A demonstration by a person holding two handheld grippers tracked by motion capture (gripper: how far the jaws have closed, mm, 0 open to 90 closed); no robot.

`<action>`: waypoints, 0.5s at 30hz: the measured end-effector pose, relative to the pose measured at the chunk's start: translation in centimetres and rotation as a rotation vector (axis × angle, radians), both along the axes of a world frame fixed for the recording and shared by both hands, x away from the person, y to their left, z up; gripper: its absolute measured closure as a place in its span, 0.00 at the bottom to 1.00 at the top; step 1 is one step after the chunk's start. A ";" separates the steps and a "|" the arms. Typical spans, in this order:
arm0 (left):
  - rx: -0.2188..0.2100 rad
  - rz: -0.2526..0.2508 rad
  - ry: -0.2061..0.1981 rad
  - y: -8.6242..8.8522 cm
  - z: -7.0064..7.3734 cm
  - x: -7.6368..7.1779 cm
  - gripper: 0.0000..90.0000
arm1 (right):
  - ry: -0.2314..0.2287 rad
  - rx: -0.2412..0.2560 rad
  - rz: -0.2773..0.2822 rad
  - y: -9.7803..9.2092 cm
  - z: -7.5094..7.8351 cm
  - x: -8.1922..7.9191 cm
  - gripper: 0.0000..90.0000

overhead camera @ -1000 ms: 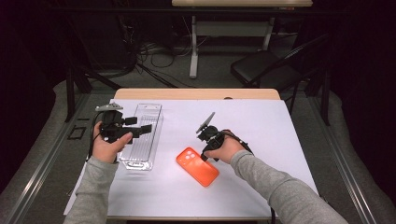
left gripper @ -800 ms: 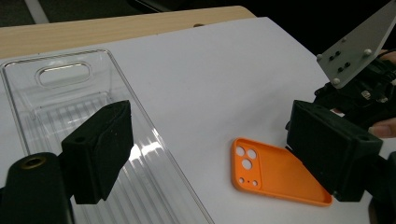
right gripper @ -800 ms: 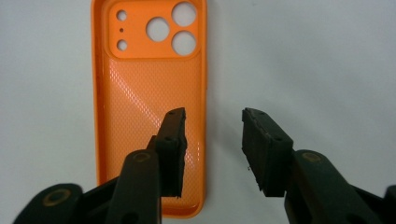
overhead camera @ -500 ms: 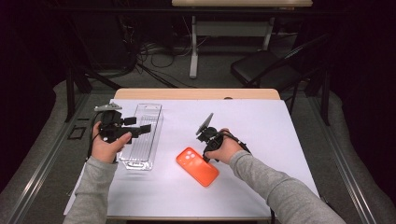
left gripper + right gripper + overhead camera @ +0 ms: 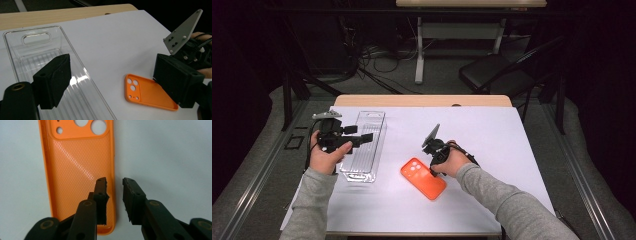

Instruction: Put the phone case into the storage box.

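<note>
An orange phone case (image 5: 423, 178) lies inside-up on the white table top, camera cut-outs toward the far left. My right gripper (image 5: 432, 166) points down at its near right edge. In the right gripper view the jaws (image 5: 115, 187) stand a little apart astride the case's long rim (image 5: 113, 170), one fingertip (image 5: 101, 191) over the case's inside and the other over bare table. My left gripper (image 5: 359, 135) hovers wide open over a clear plastic tray (image 5: 364, 145). Between its jaws (image 5: 115, 82), the left gripper view shows the tray (image 5: 32, 52) and the case (image 5: 147, 93).
White sheet (image 5: 492, 140) covers the table, with a wooden strip (image 5: 422, 100) at the far edge. Beyond the table are a dark chair (image 5: 492, 72), floor cables and a desk leg (image 5: 419, 55). The right gripper's grey plate (image 5: 183, 31) rises at the right of the left gripper view.
</note>
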State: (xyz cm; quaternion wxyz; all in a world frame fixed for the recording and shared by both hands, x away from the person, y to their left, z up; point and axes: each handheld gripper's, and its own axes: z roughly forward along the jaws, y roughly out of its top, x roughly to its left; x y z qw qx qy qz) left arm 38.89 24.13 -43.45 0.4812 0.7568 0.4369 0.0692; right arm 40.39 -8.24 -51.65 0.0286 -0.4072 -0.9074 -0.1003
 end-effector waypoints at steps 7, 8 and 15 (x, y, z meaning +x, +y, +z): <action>0.003 -0.002 0.002 0.0 0.0 0.0 0.17 | 0.037 -0.009 -0.026 0.2 -0.4 -0.1 0.86; 0.003 -0.001 0.001 0.0 0.0 0.0 0.17 | 0.038 -0.010 -0.030 0.2 -0.5 -0.1 0.87; 0.001 0.001 0.004 0.1 -0.1 0.1 0.17 | 0.046 -0.029 0.002 0.1 -0.7 0.0 0.89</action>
